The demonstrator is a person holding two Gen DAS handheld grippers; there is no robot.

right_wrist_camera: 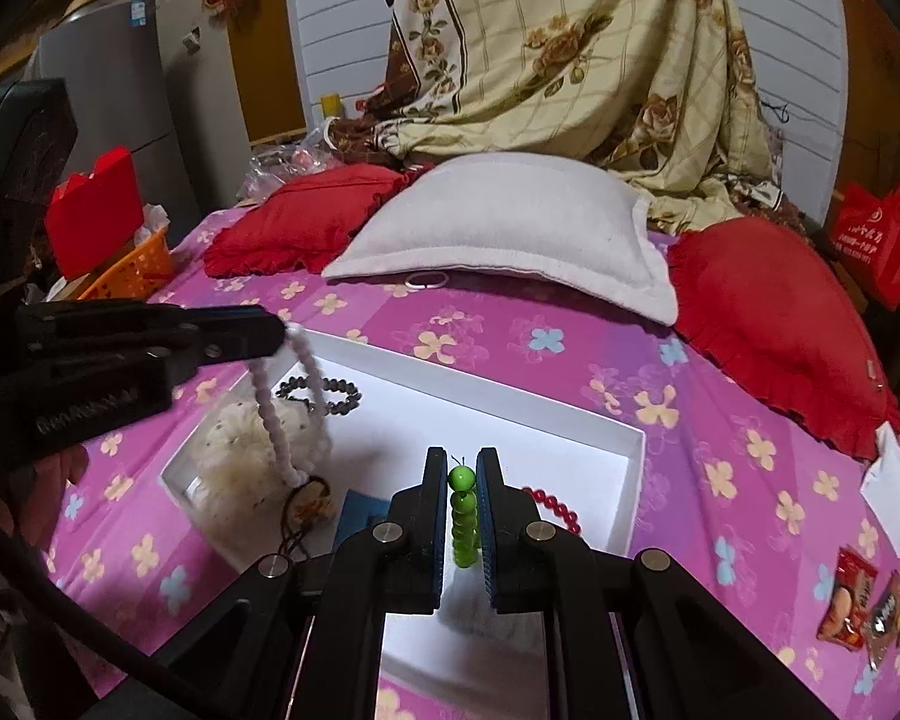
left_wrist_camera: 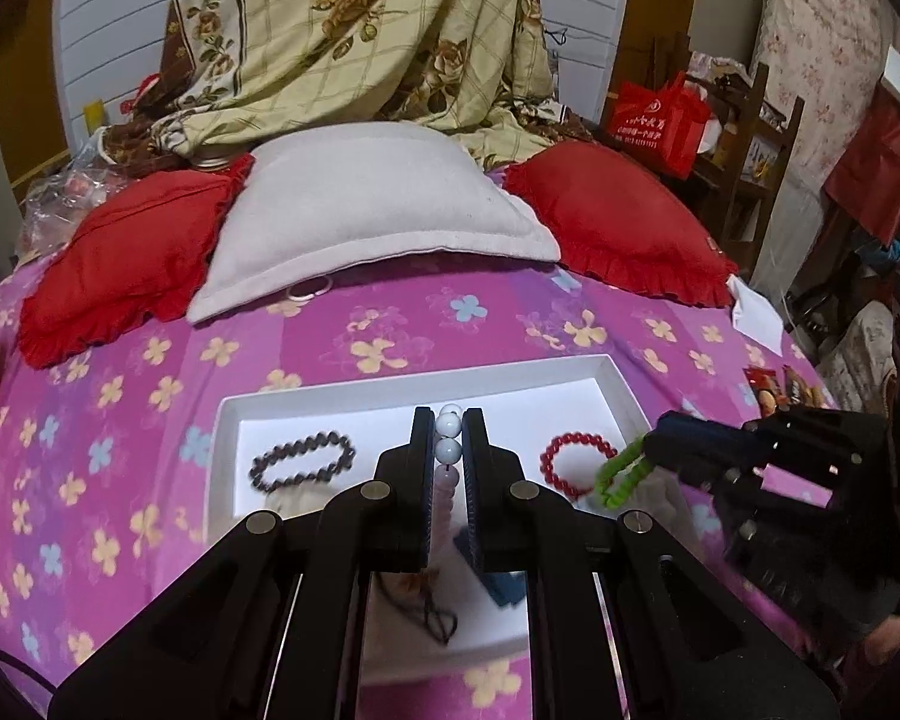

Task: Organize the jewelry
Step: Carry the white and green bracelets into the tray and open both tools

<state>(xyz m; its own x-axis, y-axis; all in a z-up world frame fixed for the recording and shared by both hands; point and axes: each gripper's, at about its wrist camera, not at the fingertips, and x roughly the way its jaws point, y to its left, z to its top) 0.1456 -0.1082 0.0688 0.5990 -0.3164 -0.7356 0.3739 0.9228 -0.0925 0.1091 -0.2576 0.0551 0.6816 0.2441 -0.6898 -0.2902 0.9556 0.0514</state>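
The left wrist view looks straight down the left gripper point(left_wrist_camera: 448, 450), whose jaws are clamped on a white bead strand point(left_wrist_camera: 448, 423); the beads rise between the tips and the rest drops out of sight behind the fingers. Only the right wrist view shows the full strand point(right_wrist_camera: 282, 408) dangling from that gripper point(right_wrist_camera: 279, 333) in a long loop, ending in a brownish pendant with dark cords point(right_wrist_camera: 313, 495) that hangs over the near-left part of the white tray point(right_wrist_camera: 630, 456).

The right gripper point(right_wrist_camera: 463, 480) is likewise closed on a green bead bracelet point(right_wrist_camera: 463, 510), gripped upright between its jaws. From the left camera the same gripper point(left_wrist_camera: 642, 450) comes in from the right, angled toward the tray, the green loop point(left_wrist_camera: 618, 474) hanging at its tip (blurred).

Both grippers hover over the tray point(left_wrist_camera: 234, 414), which sits on a bed with a pink floral sheet point(left_wrist_camera: 120, 420). In the tray lie a dark bead bracelet point(left_wrist_camera: 302, 461) at the left and a red bead bracelet point(left_wrist_camera: 573, 462) at the right, well apart. The right view alone shows a whitish fluffy item point(right_wrist_camera: 252, 462) and a blue object point(right_wrist_camera: 360, 510) at the tray's near side.
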